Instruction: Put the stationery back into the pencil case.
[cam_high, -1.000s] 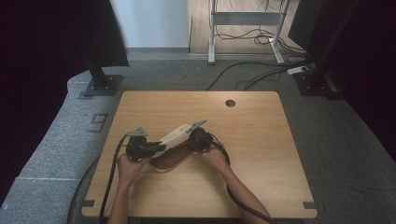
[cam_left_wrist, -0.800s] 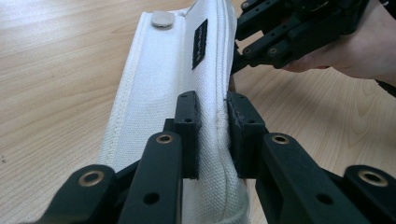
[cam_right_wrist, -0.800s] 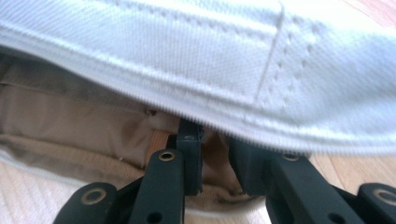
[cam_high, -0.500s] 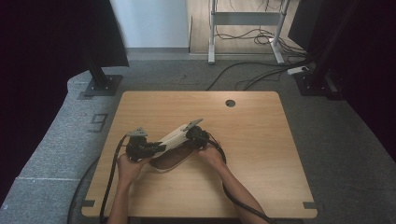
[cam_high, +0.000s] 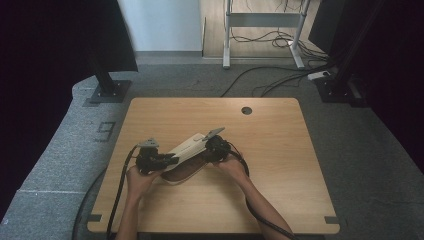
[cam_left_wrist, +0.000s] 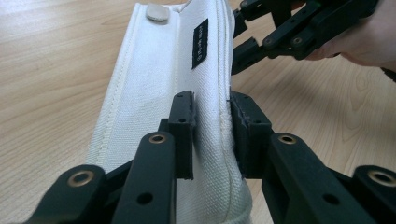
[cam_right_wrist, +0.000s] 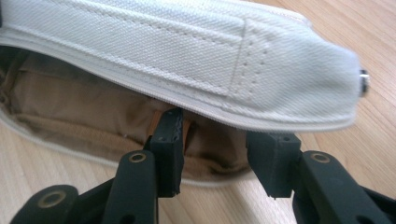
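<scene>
A white canvas pouch (cam_high: 187, 147) with brown lining (cam_right_wrist: 70, 102) lies unzipped on the wooden table (cam_high: 280, 165), between the two hands. My left gripper (cam_left_wrist: 212, 100) has its pads on either side of the pouch's (cam_left_wrist: 163, 56) zip edge at the near end. Its jaws have just been opening a little, and the fabric still fills the gap between them. My right gripper (cam_right_wrist: 224, 126) has just been opening. One pad sits inside the mouth and the other outside, and neither presses on the pouch's rim (cam_right_wrist: 187, 42). From above, the left gripper (cam_high: 167, 160) and the right gripper (cam_high: 204, 150) sit at opposite ends.
A round cable hole (cam_high: 246, 110) sits near the table's far edge. A cable (cam_high: 120, 190) trails from the left gripper off the front edge. On the floor beyond the table stand black bases (cam_high: 107, 90) and a metal frame (cam_high: 262, 20) among loose cables.
The right hand has shifted slightly at the pouch's far end. The pouch and the left hand stay where they were.
</scene>
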